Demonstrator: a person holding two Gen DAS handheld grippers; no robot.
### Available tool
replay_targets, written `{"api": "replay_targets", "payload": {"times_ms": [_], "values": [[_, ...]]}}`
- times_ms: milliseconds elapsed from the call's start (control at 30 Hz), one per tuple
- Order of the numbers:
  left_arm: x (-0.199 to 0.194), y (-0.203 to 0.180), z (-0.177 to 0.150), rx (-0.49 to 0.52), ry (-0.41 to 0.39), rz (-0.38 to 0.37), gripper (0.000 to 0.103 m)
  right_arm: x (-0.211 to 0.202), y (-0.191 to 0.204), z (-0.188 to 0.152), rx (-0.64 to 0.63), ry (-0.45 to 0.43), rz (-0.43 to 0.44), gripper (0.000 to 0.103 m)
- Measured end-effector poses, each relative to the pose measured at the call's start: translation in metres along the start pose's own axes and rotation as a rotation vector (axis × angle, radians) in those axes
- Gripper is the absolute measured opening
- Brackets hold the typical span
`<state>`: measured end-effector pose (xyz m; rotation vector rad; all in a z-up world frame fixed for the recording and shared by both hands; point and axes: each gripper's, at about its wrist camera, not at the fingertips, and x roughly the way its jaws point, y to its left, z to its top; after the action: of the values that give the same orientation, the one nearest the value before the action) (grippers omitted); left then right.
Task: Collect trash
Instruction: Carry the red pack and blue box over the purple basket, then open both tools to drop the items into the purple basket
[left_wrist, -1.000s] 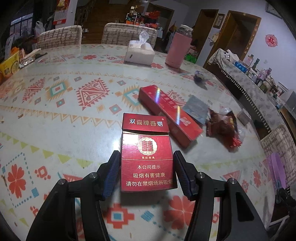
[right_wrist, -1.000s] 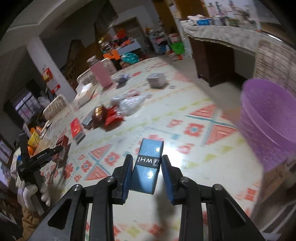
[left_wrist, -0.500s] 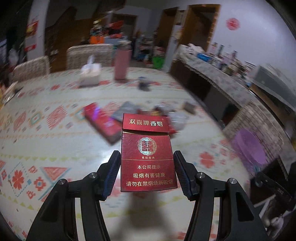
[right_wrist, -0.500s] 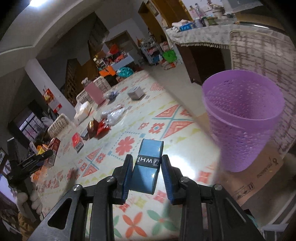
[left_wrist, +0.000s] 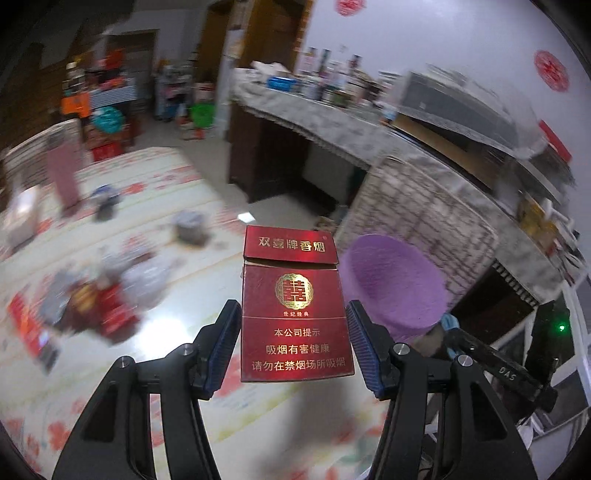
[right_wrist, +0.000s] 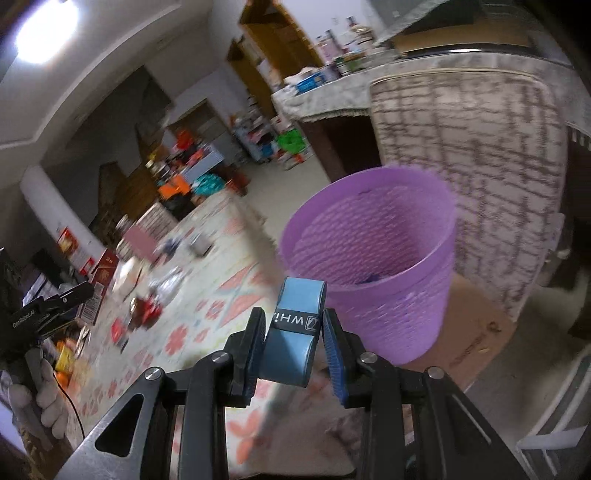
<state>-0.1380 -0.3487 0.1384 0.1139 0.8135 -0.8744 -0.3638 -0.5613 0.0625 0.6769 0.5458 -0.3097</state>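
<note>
The right gripper (right_wrist: 293, 338), its fingers clamping a blue grip-tape roll (right_wrist: 293, 334), sits nearer the purple perforated plastic bin (right_wrist: 373, 258), just ahead-right, than the left gripper (left_wrist: 293, 338) clamping a red cigarette pack (left_wrist: 295, 306).

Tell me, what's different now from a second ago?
Both grippers swung away from the table toward the purple bin, which now sits close ahead in both views. Nothing was picked up or dropped: the left gripper still clamps the red cigarette pack, the right gripper the blue roll.
</note>
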Motion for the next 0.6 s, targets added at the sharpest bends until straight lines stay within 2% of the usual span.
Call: {"api": "replay_targets", "payload": {"times_ms": [200, 367, 500, 533, 567, 600], "values": [[0.064, -0.054, 0.034, 0.035, 0.079, -0.126, 0.057, 0.005, -0.028, 0.038, 0.030, -0.031, -0.052, 0.034], [0.113, -0.083, 0.052, 0.044, 0.143, -0.179, 0.058, 0.018, -0.045, 0.060, 0.039, -0.037, -0.082, 0.034], [0.137, -0.101, 0.060, 0.057, 0.164, -0.187, 0.058, 0.036, -0.052, 0.076, 0.040, -0.045, -0.097, 0.036], [0.141, -0.104, 0.061, 0.059, 0.167, -0.176, 0.059, 0.039, -0.054, 0.080, 0.042, -0.049, -0.102, 0.041], [0.143, -0.106, 0.060, 0.061, 0.172, -0.168, 0.061, 0.041, -0.056, 0.082, 0.047, -0.051, -0.107, 0.054], [0.143, -0.106, 0.059, 0.060, 0.172, -0.166, 0.064, 0.043, -0.059, 0.084, 0.055, -0.055, -0.112, 0.060]]}}
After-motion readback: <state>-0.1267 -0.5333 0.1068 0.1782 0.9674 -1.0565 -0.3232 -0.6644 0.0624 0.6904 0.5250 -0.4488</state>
